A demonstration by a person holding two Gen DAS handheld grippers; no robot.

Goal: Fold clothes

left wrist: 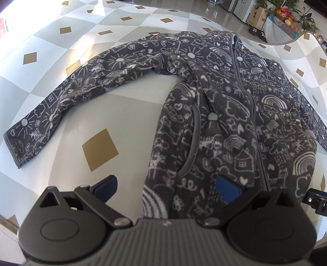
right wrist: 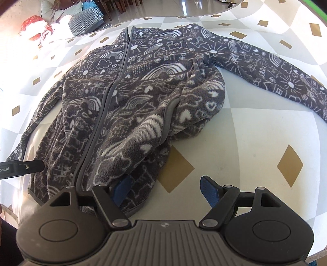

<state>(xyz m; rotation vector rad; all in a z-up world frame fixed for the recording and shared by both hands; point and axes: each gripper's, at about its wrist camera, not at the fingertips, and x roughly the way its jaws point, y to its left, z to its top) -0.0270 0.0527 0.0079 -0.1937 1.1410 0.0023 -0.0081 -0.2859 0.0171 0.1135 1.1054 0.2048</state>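
Observation:
A dark grey fleece jacket (left wrist: 231, 114) with white doodle print lies zipped, front up, on the table, hem toward me. Its left sleeve (left wrist: 67, 96) stretches out to the left. My left gripper (left wrist: 166, 189) is open, straddling the hem's left corner; one blue pad (left wrist: 226, 189) rests over the fleece, the other over bare tablecloth. In the right wrist view the same jacket (right wrist: 126, 102) spreads with its other sleeve (right wrist: 271, 69) reaching right. My right gripper (right wrist: 165, 191) is open too, its left pad (right wrist: 121, 191) above the hem's right corner, its right pad over the cloth.
A tablecloth (left wrist: 61, 30) of white and grey checks with gold diamonds covers the round table. Beyond its far edge are boxes and potted plants (left wrist: 286, 14). A red-and-white item and cushions (right wrist: 40, 26) lie past the edge. The left gripper's finger (right wrist: 22, 166) shows beside the hem.

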